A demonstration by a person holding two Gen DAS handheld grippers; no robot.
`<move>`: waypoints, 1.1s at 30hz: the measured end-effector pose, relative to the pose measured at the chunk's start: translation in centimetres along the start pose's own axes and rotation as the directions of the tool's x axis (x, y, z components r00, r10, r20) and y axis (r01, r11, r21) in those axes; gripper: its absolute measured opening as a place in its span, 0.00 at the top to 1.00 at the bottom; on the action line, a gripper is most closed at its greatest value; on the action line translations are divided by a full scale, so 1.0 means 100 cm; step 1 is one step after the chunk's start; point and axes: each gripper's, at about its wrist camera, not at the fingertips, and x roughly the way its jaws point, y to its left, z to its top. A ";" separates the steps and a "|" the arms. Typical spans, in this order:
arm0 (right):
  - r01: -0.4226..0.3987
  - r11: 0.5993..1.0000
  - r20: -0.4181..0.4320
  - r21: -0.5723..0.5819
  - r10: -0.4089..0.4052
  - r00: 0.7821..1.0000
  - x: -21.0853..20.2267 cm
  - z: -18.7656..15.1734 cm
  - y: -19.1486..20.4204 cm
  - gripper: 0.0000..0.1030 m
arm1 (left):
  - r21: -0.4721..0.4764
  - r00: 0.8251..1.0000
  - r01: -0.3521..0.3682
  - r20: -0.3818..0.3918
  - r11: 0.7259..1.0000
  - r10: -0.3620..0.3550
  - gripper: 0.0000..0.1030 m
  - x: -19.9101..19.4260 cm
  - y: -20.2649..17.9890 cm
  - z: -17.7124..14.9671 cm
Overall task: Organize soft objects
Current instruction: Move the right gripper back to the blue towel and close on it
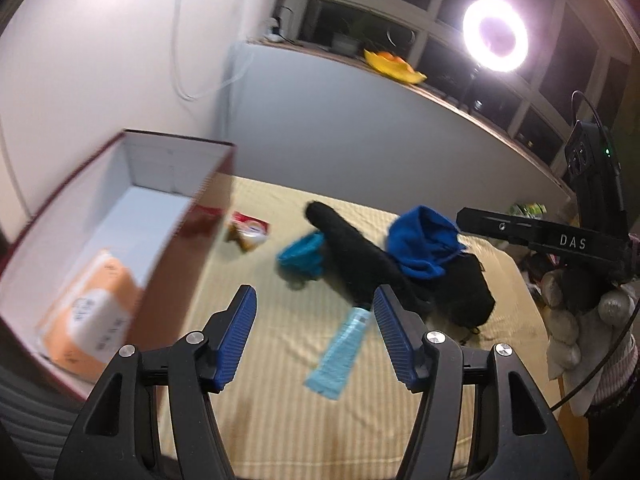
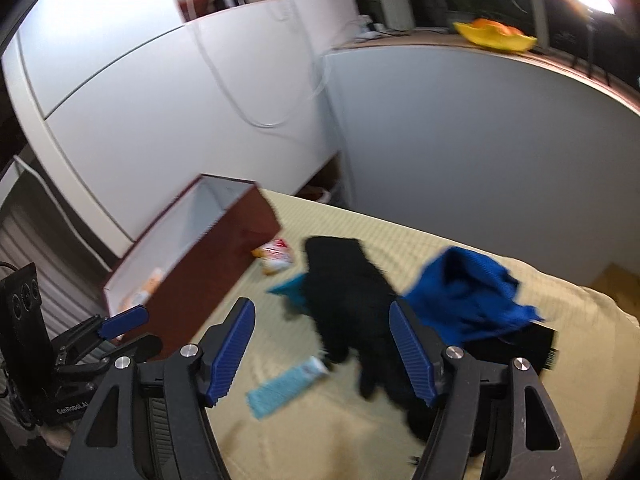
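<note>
Blue-padded left gripper (image 1: 314, 336) and right gripper (image 2: 322, 350): jaws spread, nothing between the pads. Just beyond, near the front edge of the yellow-covered bed (image 1: 280, 420): pale blue tube (image 1: 340, 356), tip touching the black fuzzy sock (image 1: 352, 260). Mid-bed: teal cloth (image 1: 300, 256), blue garment (image 1: 424, 240) on a black one (image 1: 472, 292). Far left edge: red box (image 1: 188, 248), orange pack (image 1: 88, 312) inside. Risks: pinching tube together with sock; dragging neighbouring cloth along; snagging the box rim.

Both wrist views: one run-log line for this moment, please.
left gripper: open, empty | right gripper: open, empty | box: orange pack inside | bed: black cloth, blue cloth, tube
</note>
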 end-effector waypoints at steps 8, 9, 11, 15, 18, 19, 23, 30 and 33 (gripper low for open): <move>0.045 0.997 -0.027 0.063 -0.043 0.999 -0.009 0.000 -0.064 0.32 | 0.060 0.996 0.068 -0.061 0.996 -0.064 0.41 0.040 -0.047 0.010; 0.049 0.997 -0.033 0.066 -0.047 0.998 -0.008 0.000 -0.070 0.32 | 0.079 0.996 0.070 -0.067 0.994 -0.064 0.41 0.046 -0.054 0.013; 0.053 0.995 -0.049 0.080 -0.050 0.998 -0.004 0.002 -0.085 0.31 | 0.102 0.995 0.074 -0.077 0.992 -0.066 0.41 0.056 -0.065 0.017; 0.041 0.991 -0.082 0.126 -0.031 0.996 0.010 0.008 -0.111 0.31 | 0.143 0.990 0.097 -0.117 0.985 -0.081 0.41 0.083 -0.088 0.027; 0.027 0.988 -0.111 0.152 -0.010 0.994 0.025 0.012 -0.127 0.31 | 0.159 0.985 0.113 -0.149 0.981 -0.090 0.41 0.105 -0.100 0.032; 0.019 0.987 -0.121 0.160 0.001 0.993 0.031 0.013 -0.131 0.31 | 0.162 0.981 0.122 -0.169 0.979 -0.094 0.41 0.115 -0.104 0.034; 0.008 0.984 -0.155 0.180 0.020 0.988 0.052 0.015 -0.143 0.31 | 0.174 0.972 0.129 -0.219 0.976 -0.089 0.41 0.147 -0.115 0.038; -0.009 0.976 -0.198 0.219 0.054 0.979 0.089 0.016 -0.163 0.31 | 0.169 0.951 0.137 -0.299 0.976 -0.082 0.41 0.195 -0.124 0.042; -0.012 0.973 -0.210 0.229 0.062 0.976 0.101 0.016 -0.170 0.31 | 0.156 0.945 0.141 -0.316 0.978 -0.085 0.41 0.209 -0.126 0.045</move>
